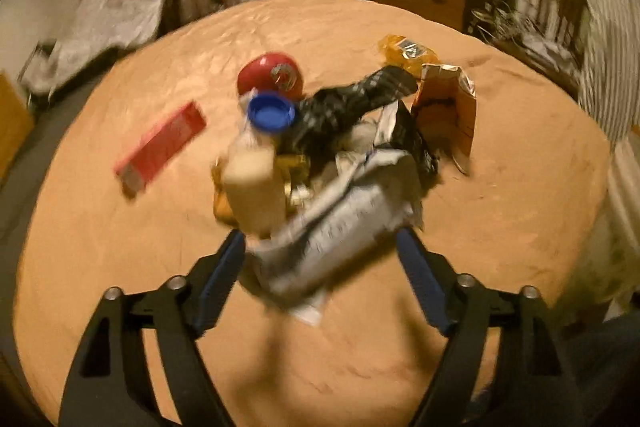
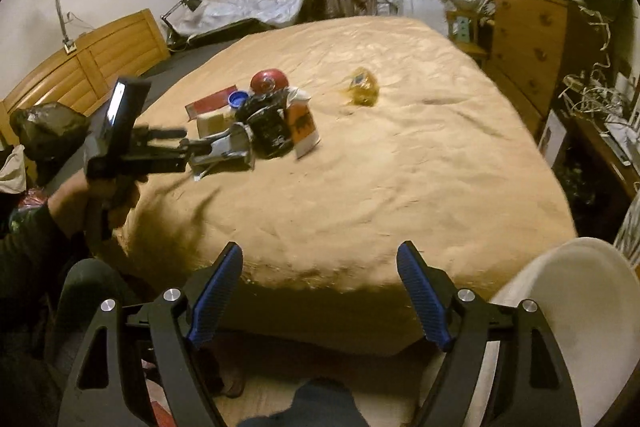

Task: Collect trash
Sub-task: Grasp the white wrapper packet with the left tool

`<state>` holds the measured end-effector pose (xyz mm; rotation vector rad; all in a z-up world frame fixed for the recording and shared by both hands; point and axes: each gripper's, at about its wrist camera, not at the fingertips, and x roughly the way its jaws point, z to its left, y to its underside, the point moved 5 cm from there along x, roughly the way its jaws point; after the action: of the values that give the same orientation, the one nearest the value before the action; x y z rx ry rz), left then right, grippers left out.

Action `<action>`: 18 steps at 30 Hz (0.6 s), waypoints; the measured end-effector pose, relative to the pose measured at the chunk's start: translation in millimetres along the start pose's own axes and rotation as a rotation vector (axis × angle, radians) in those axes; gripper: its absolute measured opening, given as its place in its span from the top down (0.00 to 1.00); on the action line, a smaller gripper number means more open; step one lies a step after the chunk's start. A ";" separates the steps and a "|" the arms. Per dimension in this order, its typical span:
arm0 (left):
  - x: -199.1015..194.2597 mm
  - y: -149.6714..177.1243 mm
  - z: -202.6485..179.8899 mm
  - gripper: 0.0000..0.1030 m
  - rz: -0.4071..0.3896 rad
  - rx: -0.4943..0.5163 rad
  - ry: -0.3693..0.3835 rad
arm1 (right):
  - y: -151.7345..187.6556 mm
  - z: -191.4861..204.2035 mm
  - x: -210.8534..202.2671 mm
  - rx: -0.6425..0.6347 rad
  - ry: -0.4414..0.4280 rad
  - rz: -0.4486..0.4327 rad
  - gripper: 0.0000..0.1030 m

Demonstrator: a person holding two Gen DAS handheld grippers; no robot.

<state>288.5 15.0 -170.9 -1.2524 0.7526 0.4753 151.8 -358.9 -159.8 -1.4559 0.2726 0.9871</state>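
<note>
A heap of trash lies on the tan bed cover [image 1: 500,227]: a red round cap [image 1: 270,75], a blue lid [image 1: 271,113], a cream bottle [image 1: 252,187], a black patterned wrapper [image 1: 352,103], an orange snack bag [image 1: 448,107] and a crumpled silver wrapper [image 1: 332,239]. A red box [image 1: 160,149] and a yellow wrapper [image 1: 408,53] lie apart. My left gripper [image 1: 320,233] stands open with the silver wrapper between its fingers; the right wrist view shows the left gripper [image 2: 224,151] at the heap [image 2: 268,131]. My right gripper [image 2: 320,259] is open and empty over the bed's near edge.
A white round bin [image 2: 580,307] stands at the lower right beside the bed. A wooden dresser [image 2: 528,43] is on the right, a wooden headboard [image 2: 92,67] on the left. A dark bag [image 2: 48,135] sits behind the person's hand [image 2: 100,195].
</note>
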 end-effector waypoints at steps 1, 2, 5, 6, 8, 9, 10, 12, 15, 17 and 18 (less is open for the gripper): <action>3.6 -2.0 0.3 0.23 0.003 0.032 0.008 | -1.5 3.4 7.2 0.004 -0.002 0.008 0.22; 10.1 -6.3 -4.7 0.23 0.014 0.086 0.018 | -1.2 1.5 11.8 0.007 -0.001 0.013 0.22; 20.9 -5.2 -21.1 0.23 0.034 0.190 0.035 | -0.9 -0.1 22.4 0.019 0.001 0.030 0.22; 25.6 -5.5 -23.4 0.23 0.038 0.213 0.031 | 0.0 -2.6 24.9 0.020 0.003 0.033 0.22; 32.0 -5.1 -27.9 0.23 0.044 0.234 0.028 | -0.8 -4.1 30.0 0.023 0.006 0.040 0.22; 34.5 -5.4 -28.5 0.23 0.048 0.233 0.031 | -0.9 -5.3 31.9 0.022 0.007 0.042 0.22; 36.1 -5.6 -28.4 0.26 0.051 0.225 0.037 | -1.8 -5.4 34.0 0.023 0.007 0.044 0.22; 38.3 -1.9 -25.5 0.39 0.067 0.192 0.061 | -2.2 -7.1 35.4 0.026 0.003 0.044 0.22; 31.4 3.1 -20.2 0.49 0.058 0.146 0.072 | -6.2 -5.0 42.8 0.027 -0.008 0.041 0.22; 20.6 7.0 -15.2 0.51 0.055 0.103 0.079 | -9.3 -1.2 47.7 0.020 -0.020 0.038 0.22; 14.3 9.8 -13.1 0.56 0.052 0.079 0.085 | -11.4 1.9 51.0 0.013 -0.026 0.036 0.22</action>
<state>288.1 3.9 -189.6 -1.1868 0.8700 0.4325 189.5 -335.2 -187.1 -1.4298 0.2862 1.0307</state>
